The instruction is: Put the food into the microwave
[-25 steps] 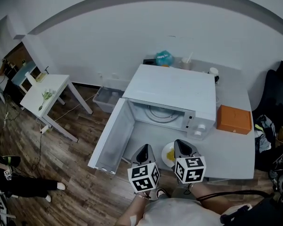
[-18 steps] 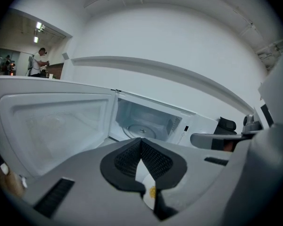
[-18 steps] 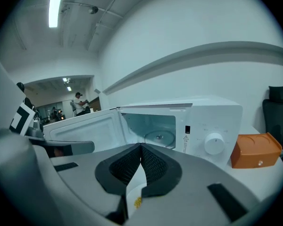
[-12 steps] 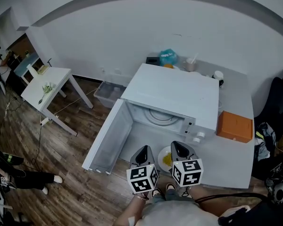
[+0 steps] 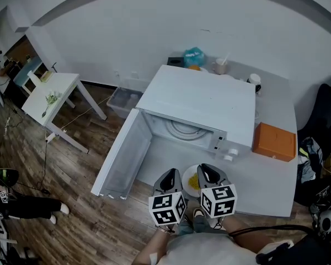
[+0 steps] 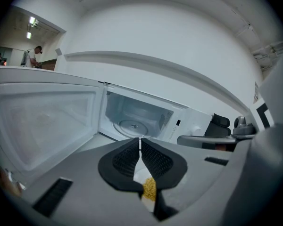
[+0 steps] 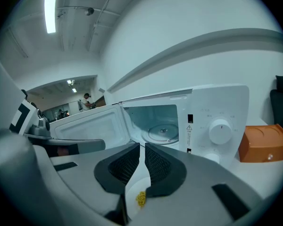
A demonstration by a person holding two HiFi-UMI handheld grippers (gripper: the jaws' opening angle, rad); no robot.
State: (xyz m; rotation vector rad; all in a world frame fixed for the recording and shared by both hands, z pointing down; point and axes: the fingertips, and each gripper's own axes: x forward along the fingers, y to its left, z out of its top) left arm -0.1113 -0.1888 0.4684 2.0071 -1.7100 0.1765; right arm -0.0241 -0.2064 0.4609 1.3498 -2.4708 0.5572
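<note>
The white microwave (image 5: 198, 106) stands on the grey table (image 5: 265, 186) with its door (image 5: 124, 156) swung wide to the left and its cavity (image 6: 134, 119) (image 7: 160, 124) empty apart from the glass turntable. A white plate (image 5: 191, 182) with yellow food (image 6: 150, 187) (image 7: 141, 199) lies on the table in front of the opening. My left gripper (image 5: 169, 175) (image 6: 140, 147) hovers at the plate's left rim and my right gripper (image 5: 207, 171) (image 7: 142, 154) at its right rim. Both point toward the microwave. Each pair of jaws is shut to a thin slit, with the plate showing just below them.
An orange box (image 5: 273, 141) (image 7: 265, 142) sits right of the microwave. A teal bag (image 5: 194, 57) and a cup (image 5: 220, 66) stand behind it. On the floor at left are a plastic bin (image 5: 124, 114) and a small white table (image 5: 49, 104). The open door overhangs the table's left edge.
The head view has shifted a little. Both grippers and the plate keep their places in front of the open microwave, and the jaws stay shut.
</note>
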